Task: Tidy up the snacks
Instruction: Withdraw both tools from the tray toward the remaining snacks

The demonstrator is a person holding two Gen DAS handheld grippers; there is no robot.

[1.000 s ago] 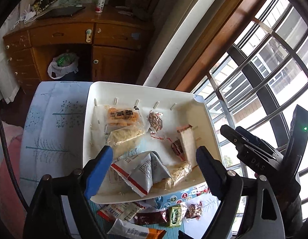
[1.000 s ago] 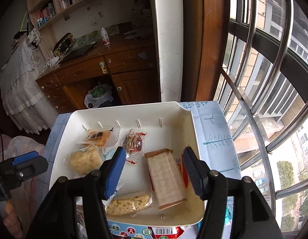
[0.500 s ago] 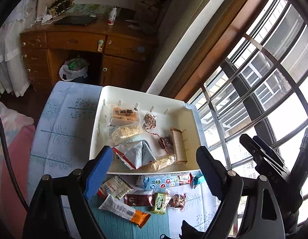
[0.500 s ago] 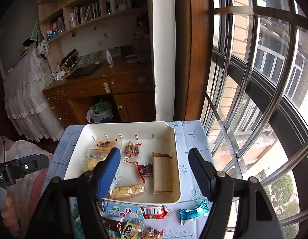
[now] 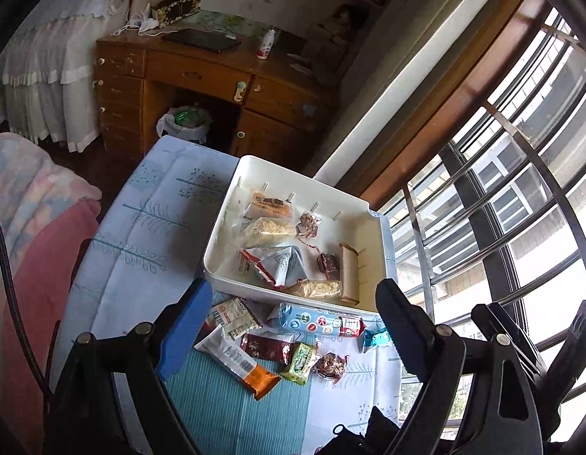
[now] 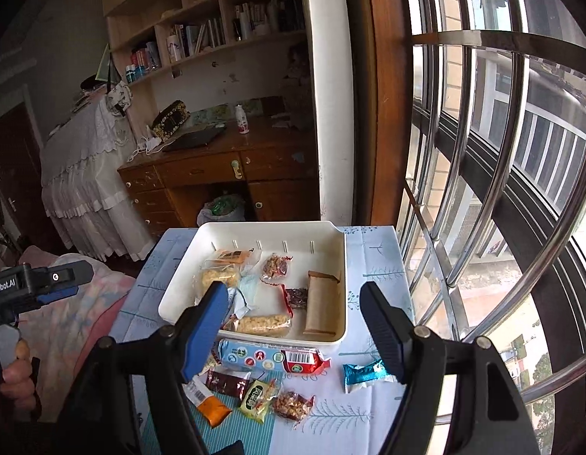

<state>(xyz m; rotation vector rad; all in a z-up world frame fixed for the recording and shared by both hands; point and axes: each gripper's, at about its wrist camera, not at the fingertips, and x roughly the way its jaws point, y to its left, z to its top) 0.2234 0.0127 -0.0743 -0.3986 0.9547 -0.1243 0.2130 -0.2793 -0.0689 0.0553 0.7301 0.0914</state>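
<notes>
Both grippers are held above the near edge of the table (image 6: 372, 261), and nothing is held. The left gripper (image 5: 293, 326) has its fingers wide apart. The jaws of the right gripper (image 6: 293, 326) have just been opening and now stand apart, with nothing between them.

The white tray (image 6: 340, 265) sits at the far side of the table, towards the window edge, and several snacks already lie in it. Loose snacks remain along the near edge: a long blue-and-red packet (image 6: 270, 358) touching the tray's near wall, a blue foil sweet (image 6: 363, 375) towards the window edge, and a green packet (image 6: 258, 398) beside an orange-ended bar (image 6: 209, 404).

The near-edge packets lie touching or overlapping, so two may be pinched at once. Thin foil is likely to slip from the pads. The blue foil sweet could be pushed off the window edge. The tray's near wall stands between the loose snacks and the tray floor and must be cleared.
</notes>
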